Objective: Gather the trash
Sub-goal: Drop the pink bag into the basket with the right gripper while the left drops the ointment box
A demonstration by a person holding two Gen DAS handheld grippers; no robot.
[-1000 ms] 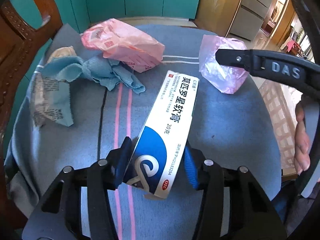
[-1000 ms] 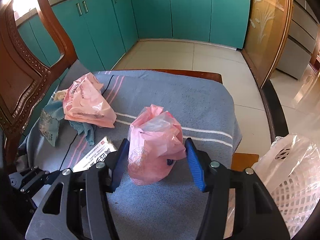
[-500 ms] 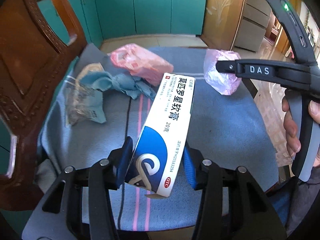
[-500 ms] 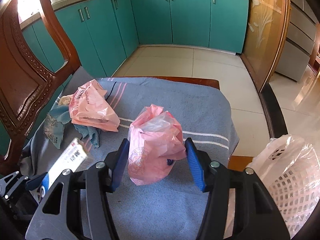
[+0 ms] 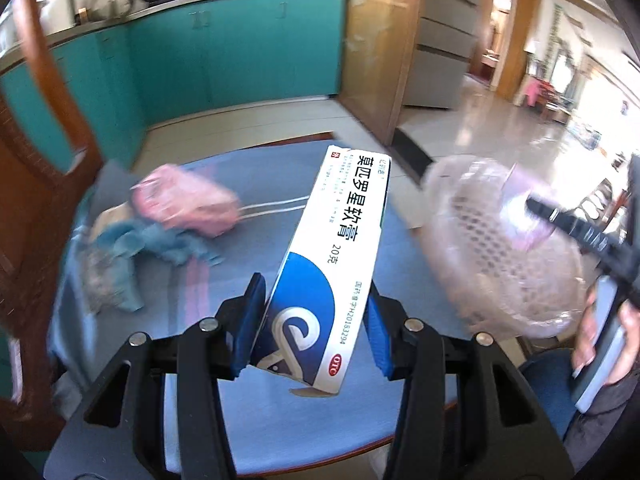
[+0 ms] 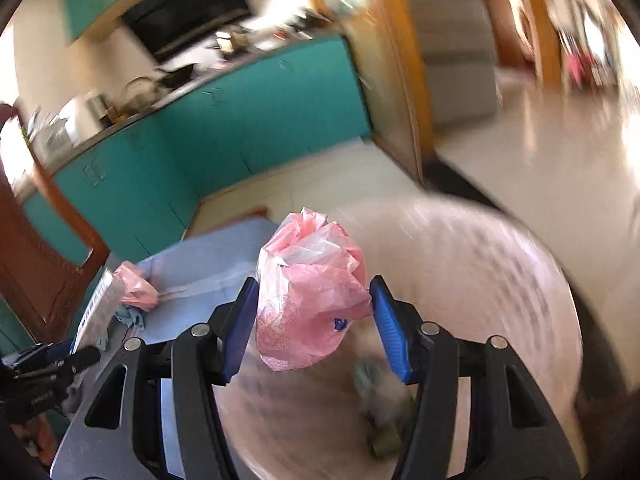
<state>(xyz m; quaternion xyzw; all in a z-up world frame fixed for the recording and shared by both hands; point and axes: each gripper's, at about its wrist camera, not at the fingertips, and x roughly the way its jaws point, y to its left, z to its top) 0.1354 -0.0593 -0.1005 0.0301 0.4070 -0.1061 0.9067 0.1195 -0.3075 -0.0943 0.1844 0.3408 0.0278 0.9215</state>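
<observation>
My left gripper [image 5: 316,324] is shut on a white and blue ointment box [image 5: 332,256] and holds it above the blue-covered chair seat [image 5: 248,280]. My right gripper [image 6: 312,320] is shut on a crumpled pink plastic bag [image 6: 310,292] and holds it over the lined white trash basket [image 6: 480,300], which also shows in the left wrist view [image 5: 500,248]. A second pink bag [image 5: 188,204], a blue cloth [image 5: 156,244] and a crumpled wrapper [image 5: 100,276] lie on the seat at the left.
The wooden chair back [image 5: 36,184] rises at the left. Teal cabinets [image 5: 200,60] stand behind, with tiled floor [image 5: 500,128] to the right. Some scraps [image 6: 380,408] lie in the basket's bottom.
Both grippers have lifted and swung right. The right gripper with its pink bag is now over the basket. The left still holds the box, now higher above the seat.
</observation>
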